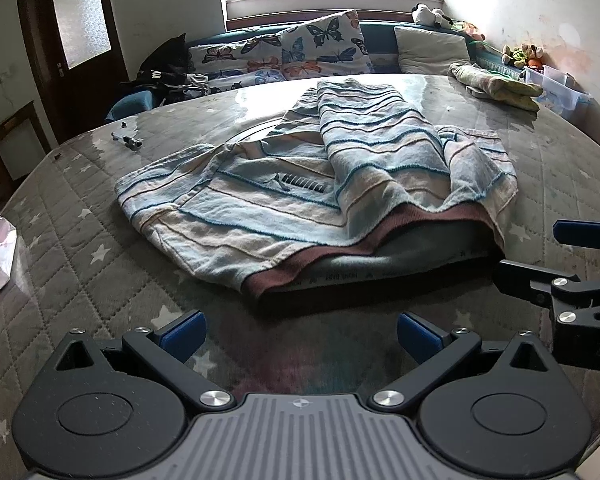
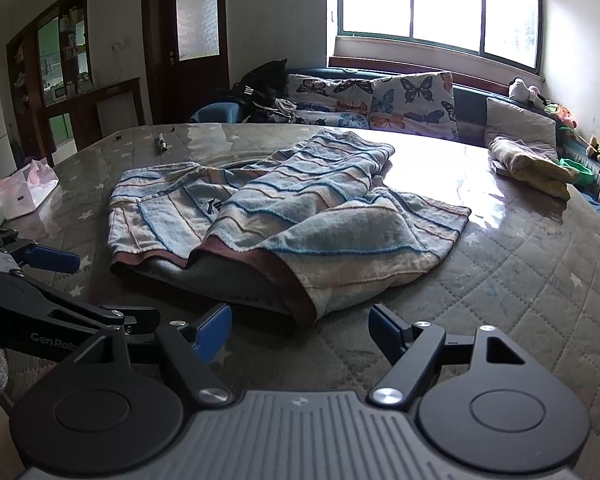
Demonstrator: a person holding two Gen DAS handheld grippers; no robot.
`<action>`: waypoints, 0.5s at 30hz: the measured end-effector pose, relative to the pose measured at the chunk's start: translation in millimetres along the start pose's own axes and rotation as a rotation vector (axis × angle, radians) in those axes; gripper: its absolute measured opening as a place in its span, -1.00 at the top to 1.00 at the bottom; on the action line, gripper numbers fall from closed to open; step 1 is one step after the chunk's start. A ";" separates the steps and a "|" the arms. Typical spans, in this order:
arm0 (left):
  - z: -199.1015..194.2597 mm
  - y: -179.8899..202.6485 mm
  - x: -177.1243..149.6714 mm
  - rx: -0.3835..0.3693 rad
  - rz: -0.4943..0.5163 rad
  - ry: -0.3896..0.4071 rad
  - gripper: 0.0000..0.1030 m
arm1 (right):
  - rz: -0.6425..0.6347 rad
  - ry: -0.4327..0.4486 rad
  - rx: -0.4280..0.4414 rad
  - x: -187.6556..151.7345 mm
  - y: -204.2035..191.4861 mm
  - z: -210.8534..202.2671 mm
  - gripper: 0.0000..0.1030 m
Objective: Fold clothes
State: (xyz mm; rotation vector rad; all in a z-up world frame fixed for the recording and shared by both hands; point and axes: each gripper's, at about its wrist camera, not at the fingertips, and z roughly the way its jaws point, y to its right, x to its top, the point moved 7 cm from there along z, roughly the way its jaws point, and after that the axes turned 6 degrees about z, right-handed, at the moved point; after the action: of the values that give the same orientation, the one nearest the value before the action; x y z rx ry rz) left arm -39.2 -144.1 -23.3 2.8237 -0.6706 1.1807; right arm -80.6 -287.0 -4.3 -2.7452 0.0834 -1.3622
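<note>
The rumpled blue-and-beige striped knit sweater [image 2: 284, 216], brown hem nearest, lies just ahead of both wide-open, empty grippers: left gripper [image 1: 298, 338], right gripper [image 2: 300, 330].

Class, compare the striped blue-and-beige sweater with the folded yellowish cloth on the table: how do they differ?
The striped blue-and-beige sweater sprawls rumpled near the grippers; the folded yellowish cloth sits compact at the far edge. The sweater looks much larger. It has stripes; the cloth shows none. Both lie on the quilted table.

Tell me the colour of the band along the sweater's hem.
Reddish brown hem band; the left wrist view shows it best.
</note>
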 end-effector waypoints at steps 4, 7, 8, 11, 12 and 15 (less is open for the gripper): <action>1.3 -1.6 4.4 -0.008 -0.003 0.003 -1.00 | -0.006 0.000 -0.006 5.9 0.3 2.0 -0.50; 2.1 -3.3 8.7 -0.012 0.000 0.003 -1.00 | -0.007 0.003 -0.002 10.9 0.2 1.5 -0.50; 1.7 -5.3 11.6 -0.011 -0.001 0.008 -1.00 | -0.008 0.004 0.000 13.1 0.5 1.4 -0.50; -1.3 -14.0 21.8 0.001 -0.009 0.035 -1.00 | -0.018 0.013 0.005 21.2 2.0 1.8 -0.50; -2.2 -17.9 25.5 0.006 -0.014 0.045 -1.00 | -0.023 0.018 0.003 24.9 3.1 2.5 -0.50; 3.9 -36.8 35.5 0.052 -0.041 0.057 -1.00 | -0.021 0.031 -0.011 38.1 11.9 9.6 -0.50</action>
State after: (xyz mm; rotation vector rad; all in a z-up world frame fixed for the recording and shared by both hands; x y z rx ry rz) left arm -0.1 -124.9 3.7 2.8186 -0.5850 1.2851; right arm -50.1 -301.5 19.0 -2.7417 0.0642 -1.4139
